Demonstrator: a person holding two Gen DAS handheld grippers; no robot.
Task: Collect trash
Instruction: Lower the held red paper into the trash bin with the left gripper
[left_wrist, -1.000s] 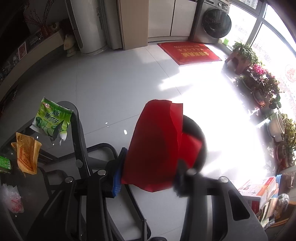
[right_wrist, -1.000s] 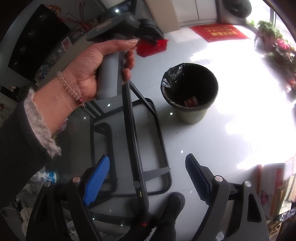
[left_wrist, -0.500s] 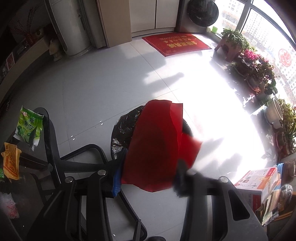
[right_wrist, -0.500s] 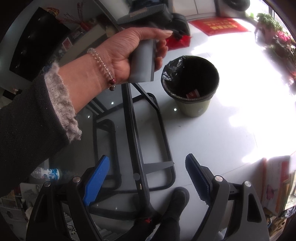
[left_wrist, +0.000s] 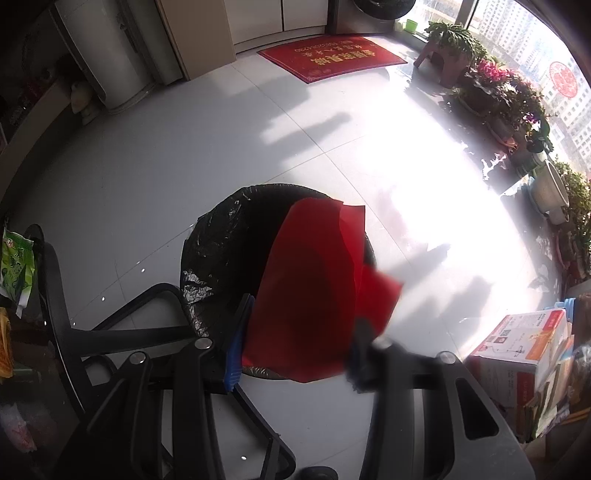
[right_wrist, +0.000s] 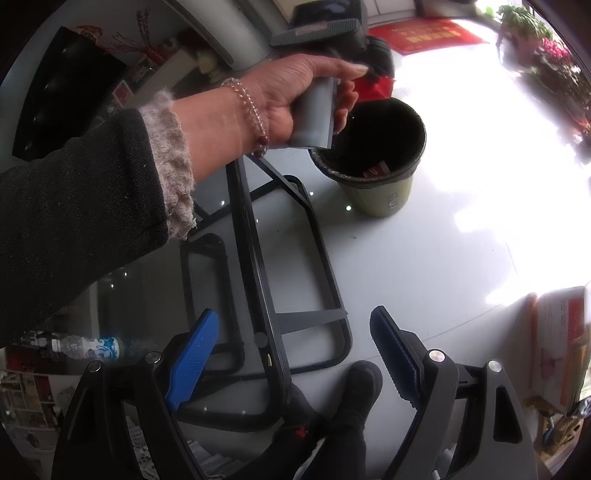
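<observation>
Left gripper (left_wrist: 295, 350) was clamped on a red sheet (left_wrist: 314, 288), pads pressing it from both sides; the right pad was blurred, the blue left pad (left_wrist: 236, 350) sharp. Sheet hung over the bin (left_wrist: 218, 251), covering approx. the right half of its mouth in the left wrist view. Bin had a black liner, crinkled over the rim, and stood on the pale tiled floor (left_wrist: 184, 147) just off the table's edge.

Right gripper (right_wrist: 295, 365) had its jaws wide apart, nothing betw. them, both blue pads in plain sight. It pointed down at the glass table (right_wrist: 266, 280) w/ its black frame, near the table's edge; a shoe (right_wrist: 358, 387) showed below through the glass. In the right wrist view the left hand (right_wrist: 295, 96), w/ a bead bracelet and dark sleeve, gripped the grey handle above the bin's near rim, and a bit of the red sheet showed beyond it. Inside the bin lay a small red-and-white scrap (right_wrist: 375, 171).

On the table's far left edge, left wrist view: a green snack bag (left_wrist: 16, 266). A water bottle (right_wrist: 88, 347) lay at the left in the right wrist view. A red mat (left_wrist: 332, 55) lay far off on the floor; potted plants (left_wrist: 498, 88) lined the window side.
</observation>
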